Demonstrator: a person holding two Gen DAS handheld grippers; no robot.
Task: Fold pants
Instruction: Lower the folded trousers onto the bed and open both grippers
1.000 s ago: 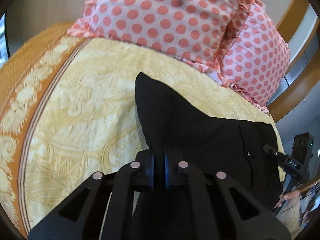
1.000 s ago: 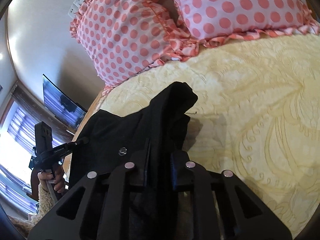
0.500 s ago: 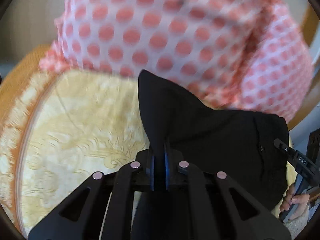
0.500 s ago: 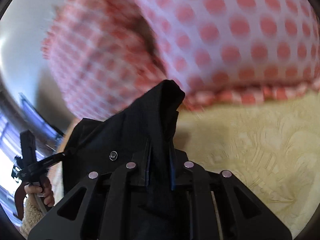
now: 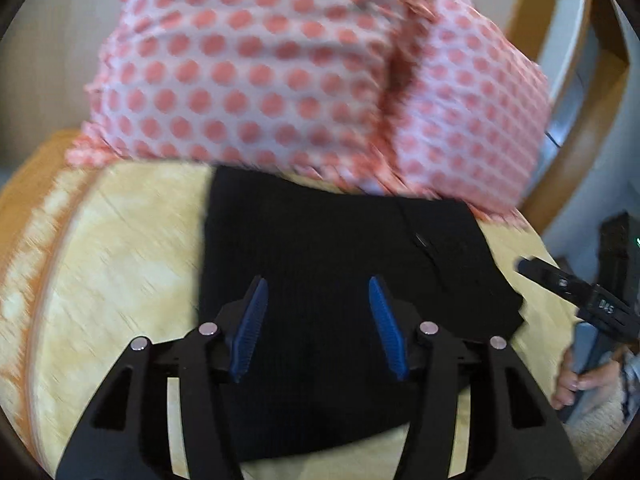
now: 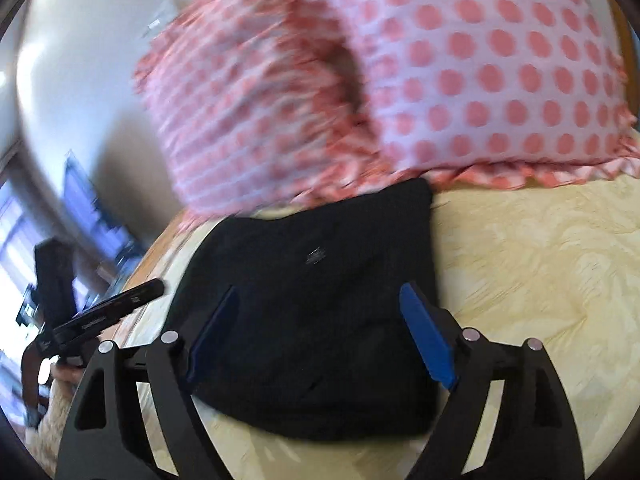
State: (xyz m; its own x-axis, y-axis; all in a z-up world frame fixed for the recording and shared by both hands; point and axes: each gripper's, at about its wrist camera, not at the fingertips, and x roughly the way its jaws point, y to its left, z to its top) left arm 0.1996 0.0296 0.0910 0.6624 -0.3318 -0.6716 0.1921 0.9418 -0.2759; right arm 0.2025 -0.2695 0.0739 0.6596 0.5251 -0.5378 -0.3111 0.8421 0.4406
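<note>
The black pants (image 5: 340,260) lie folded in a flat block on the yellow bedspread (image 5: 132,248), their far edge against the pillows. My left gripper (image 5: 318,284) is open above the near part of the pants, holding nothing. My right gripper (image 6: 320,292) is also open over the pants (image 6: 320,300), which show a small metal button (image 6: 315,257). In the left wrist view the right gripper (image 5: 576,292) appears at the right edge; in the right wrist view the left gripper (image 6: 108,308) appears at the left edge.
Two pink pillows with red dots (image 5: 280,72) (image 6: 480,72) stand just behind the pants. A wooden headboard (image 5: 576,128) curves at the right. The bedspread (image 6: 540,280) stretches to the right of the pants. A dark screen (image 6: 80,188) hangs on the far wall.
Both grippers were shut on the raised pants edge; now both have opened and let go. The fabric has dropped flat onto the bed by the pillows.
</note>
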